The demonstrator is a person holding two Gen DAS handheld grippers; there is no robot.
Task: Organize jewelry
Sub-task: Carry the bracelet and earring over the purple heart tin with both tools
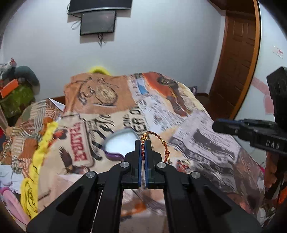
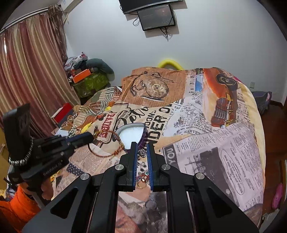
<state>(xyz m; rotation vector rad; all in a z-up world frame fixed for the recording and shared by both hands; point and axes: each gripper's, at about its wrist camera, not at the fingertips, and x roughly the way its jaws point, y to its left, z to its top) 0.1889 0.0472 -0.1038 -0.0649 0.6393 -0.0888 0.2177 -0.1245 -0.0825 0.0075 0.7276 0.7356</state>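
Observation:
My left gripper point(image 1: 143, 143) is shut on a red and gold braided cord bracelet point(image 1: 155, 137), whose loop hangs to the right of the tips. In the right wrist view the left gripper point(image 2: 90, 136) holds that bracelet point(image 2: 107, 146) above the bed, left of an open purple heart-shaped jewelry box point(image 2: 131, 133) with white lining. The box also shows in the left wrist view point(image 1: 119, 143), just behind the left fingers. My right gripper point(image 2: 142, 145) is slightly open over a small silver piece point(image 2: 142, 152) and several loose jewelry pieces point(image 2: 142, 176) on the bedspread.
A printed newspaper-pattern bedspread point(image 2: 206, 125) covers the bed. A yellow cloth point(image 1: 38, 157) lies along the left edge. Boxes and clutter point(image 2: 86, 77) sit by the curtain. A wooden door point(image 1: 238, 59) stands at the right. Screens point(image 2: 156, 16) hang on the wall.

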